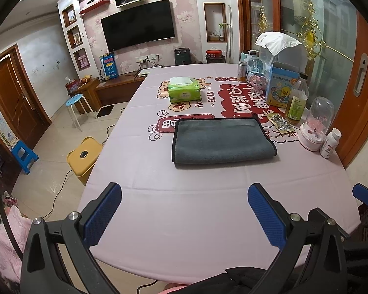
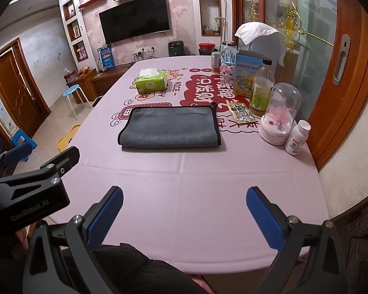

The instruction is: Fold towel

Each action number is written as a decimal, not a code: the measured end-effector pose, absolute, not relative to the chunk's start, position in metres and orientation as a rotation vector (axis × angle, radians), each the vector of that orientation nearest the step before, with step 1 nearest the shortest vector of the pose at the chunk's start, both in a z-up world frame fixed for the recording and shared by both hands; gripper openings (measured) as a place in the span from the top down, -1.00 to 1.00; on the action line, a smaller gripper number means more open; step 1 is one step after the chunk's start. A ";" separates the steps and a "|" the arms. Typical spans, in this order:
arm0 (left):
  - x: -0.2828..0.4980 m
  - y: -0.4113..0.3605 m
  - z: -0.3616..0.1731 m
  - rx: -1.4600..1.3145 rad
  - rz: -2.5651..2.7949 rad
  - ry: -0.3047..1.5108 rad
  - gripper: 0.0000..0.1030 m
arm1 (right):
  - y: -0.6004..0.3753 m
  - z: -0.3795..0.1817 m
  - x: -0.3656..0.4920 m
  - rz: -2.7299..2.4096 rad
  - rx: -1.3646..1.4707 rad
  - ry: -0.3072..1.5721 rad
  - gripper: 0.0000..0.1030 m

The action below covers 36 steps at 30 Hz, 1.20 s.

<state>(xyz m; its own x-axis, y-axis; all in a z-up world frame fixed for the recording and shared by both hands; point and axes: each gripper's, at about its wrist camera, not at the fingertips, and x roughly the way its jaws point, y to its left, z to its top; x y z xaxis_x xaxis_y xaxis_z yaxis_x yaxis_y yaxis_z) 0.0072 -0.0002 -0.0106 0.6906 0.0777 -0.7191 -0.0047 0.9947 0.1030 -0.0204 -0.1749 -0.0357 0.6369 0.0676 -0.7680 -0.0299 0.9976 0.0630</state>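
Observation:
A grey towel [image 1: 223, 140] with black trim lies folded flat in the middle of the pink table [image 1: 184, 196]; it also shows in the right wrist view [image 2: 170, 127]. My left gripper [image 1: 185, 210] is open and empty, held over the table's near edge, well short of the towel. My right gripper [image 2: 184, 212] is open and empty too, at the near edge. The left gripper's body [image 2: 34, 183] shows at the left of the right wrist view.
A green tissue pack [image 1: 183, 90] sits beyond the towel. Along the right edge stand a bottle [image 1: 296, 98], a glass dome [image 1: 316, 125], a white pill bottle [image 1: 330, 143], a blister pack [image 1: 281, 122] and boxes. A yellow stool [image 1: 84, 156] stands left of the table.

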 end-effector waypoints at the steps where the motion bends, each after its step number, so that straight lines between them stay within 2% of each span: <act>1: 0.007 0.000 -0.010 0.095 0.045 0.807 -0.99 | -0.176 -0.037 -0.020 0.057 0.045 0.880 -0.96; 36: 0.008 -0.002 -0.010 0.097 0.044 0.808 -0.99 | -0.177 -0.042 -0.021 0.051 0.045 0.900 -0.96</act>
<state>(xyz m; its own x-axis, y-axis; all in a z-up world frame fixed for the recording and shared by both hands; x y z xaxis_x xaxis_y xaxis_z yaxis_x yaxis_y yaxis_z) 0.0076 -0.0020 -0.0101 0.6907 0.0759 -0.7192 -0.0019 0.9947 0.1031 -0.0208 -0.1772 -0.0418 0.6205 0.0637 -0.7816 -0.0257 0.9978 0.0610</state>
